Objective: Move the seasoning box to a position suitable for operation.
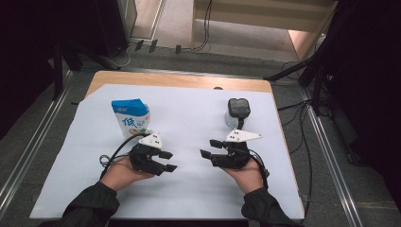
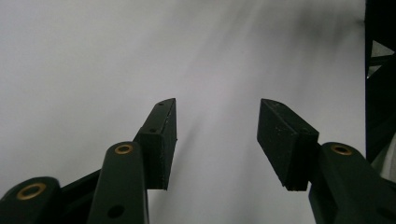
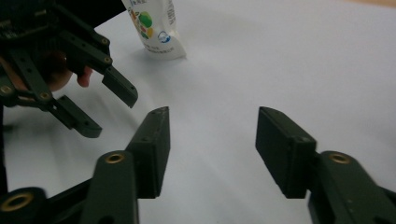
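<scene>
White-and-blue pouch [image 1: 131, 118] upright with printed fruit, on white-covered counter [image 1: 189, 189], left gripper [image 1: 166, 161] and right gripper [image 1: 209, 148] fingers spread, empty

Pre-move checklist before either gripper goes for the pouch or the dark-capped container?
1. Left gripper jaws open, nothing between them: ok.
2. Right gripper jaws open, nothing between them: ok.
3. Blue and white pouch standing upright on the white sheet, just beyond the left gripper: ok.
4. Dark-capped container upright beyond the right gripper: ok; what it holds: cannot tell.
5. Gap between the two grippers, which face each other over the sheet: ok, apart.
6. Cable trailing from the left gripper passes close to the pouch's base; whether it touches: cannot tell.
</scene>
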A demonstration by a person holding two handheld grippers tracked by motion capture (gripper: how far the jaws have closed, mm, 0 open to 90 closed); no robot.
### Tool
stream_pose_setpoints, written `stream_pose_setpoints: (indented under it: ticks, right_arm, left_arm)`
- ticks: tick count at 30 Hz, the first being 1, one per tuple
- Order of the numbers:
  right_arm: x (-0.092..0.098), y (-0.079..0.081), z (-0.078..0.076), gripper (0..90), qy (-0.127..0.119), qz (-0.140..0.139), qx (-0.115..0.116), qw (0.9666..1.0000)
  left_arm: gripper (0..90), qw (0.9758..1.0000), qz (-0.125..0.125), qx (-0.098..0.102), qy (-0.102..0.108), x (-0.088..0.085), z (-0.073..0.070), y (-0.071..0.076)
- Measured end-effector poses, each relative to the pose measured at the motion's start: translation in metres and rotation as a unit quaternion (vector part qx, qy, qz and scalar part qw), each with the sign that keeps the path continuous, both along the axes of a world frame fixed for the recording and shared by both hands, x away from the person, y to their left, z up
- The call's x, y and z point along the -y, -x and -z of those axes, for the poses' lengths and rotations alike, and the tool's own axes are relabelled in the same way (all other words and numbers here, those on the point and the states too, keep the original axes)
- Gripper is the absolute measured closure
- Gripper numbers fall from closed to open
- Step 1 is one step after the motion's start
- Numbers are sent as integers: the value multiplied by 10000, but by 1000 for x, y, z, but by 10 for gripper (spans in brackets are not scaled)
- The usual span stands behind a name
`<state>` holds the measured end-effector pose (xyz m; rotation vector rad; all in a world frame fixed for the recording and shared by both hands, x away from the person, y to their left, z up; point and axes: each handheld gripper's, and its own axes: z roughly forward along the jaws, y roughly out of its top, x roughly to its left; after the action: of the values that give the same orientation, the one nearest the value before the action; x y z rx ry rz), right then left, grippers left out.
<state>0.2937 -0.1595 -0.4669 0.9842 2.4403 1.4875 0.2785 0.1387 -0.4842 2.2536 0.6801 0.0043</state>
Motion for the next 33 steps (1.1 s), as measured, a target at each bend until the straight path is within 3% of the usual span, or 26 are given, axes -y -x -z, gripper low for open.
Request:
stream_pose_setpoints:
  ticks: [1, 4, 7, 11, 13, 15, 19, 21, 23, 32, 33]
  right_arm:
    - [1, -1, -1, 483, -48, 33, -107, 9999]
    - [4, -1, 0, 492, -70, 30, -133, 9999]
    - [6, 1, 3, 488, 19, 103, -157, 9998]
    - [7, 1, 6, 473, 82, 111, -223, 9997]
    - [8, 3, 9, 464, 213, 119, -97, 9997]
    - [9, 5, 11, 464, 328, 158, -12, 9993]
    - [14, 7, 11, 457, 214, 304, -18, 9993]
    - [17, 6, 12, 408, 337, 434, -91, 9984]
    - [22, 5, 12, 413, 255, 536, -217, 9980]
    - [36, 6, 9, 427, 116, 735, -99, 9972]
    - [37, 6, 8, 428, 98, 763, -20, 9970]
  left_arm:
    - [490, 9999, -141, -64, -35, 0, 2, 0]
    - [461, 9994, -331, -73, -12, -3, 3, -2]
    - [422, 9993, -323, 7, 178, -7, 0, -4]
    - [389, 9993, -310, 156, 170, -8, -1, -4]
    - [393, 9988, -480, -59, 94, -6, -1, -7]
    - [396, 9982, -496, -231, 235, -5, 1, -9]
    - [395, 9982, -541, -85, 263, -6, 1, -13]
    - [395, 9980, -563, -50, 297, -7, 1, -15]
    - [396, 9978, -612, -11, 255, -6, 1, -16]
    - [401, 9981, -507, 46, 351, 0, -2, -17]
    - [399, 9985, -445, 135, 292, 0, -5, -16]
